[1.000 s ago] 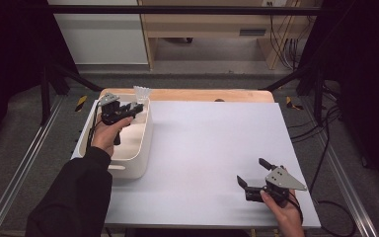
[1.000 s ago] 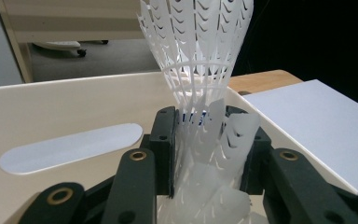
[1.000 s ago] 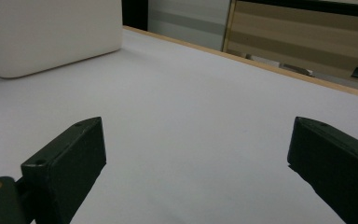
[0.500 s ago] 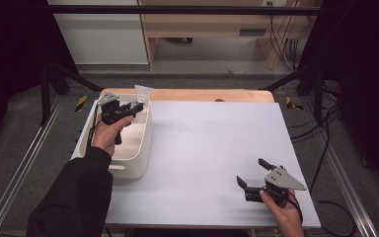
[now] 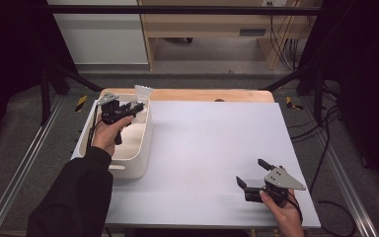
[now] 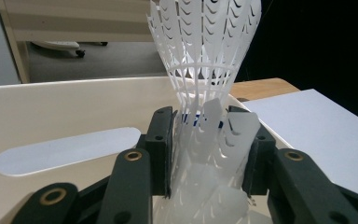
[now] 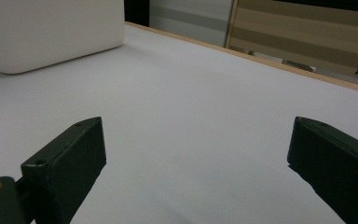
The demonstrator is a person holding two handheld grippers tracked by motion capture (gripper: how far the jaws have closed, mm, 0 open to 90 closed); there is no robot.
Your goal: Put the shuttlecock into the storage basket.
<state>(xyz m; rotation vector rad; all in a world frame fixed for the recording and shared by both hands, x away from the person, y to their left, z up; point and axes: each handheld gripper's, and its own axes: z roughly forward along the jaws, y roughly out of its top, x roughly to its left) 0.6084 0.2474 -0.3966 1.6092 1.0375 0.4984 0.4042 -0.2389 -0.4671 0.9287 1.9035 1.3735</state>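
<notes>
While the table point(image 5: 207, 148) spreads bare across the middle of the high view, the bin point(image 5: 137, 148) sits at its left edge, and the left gripper point(image 5: 137, 107) hangs over the bin's upper end with its jaws clamped on a shuttlecock point(image 6: 205, 70); they have just been easing apart slightly, skirt crumpled between them. The right gripper point(image 5: 250, 175) rests lower right, jaws wide and empty. The step looks like carrying the shuttlecock at the bin; next calls for a gentle release without crushing the skirt.
</notes>
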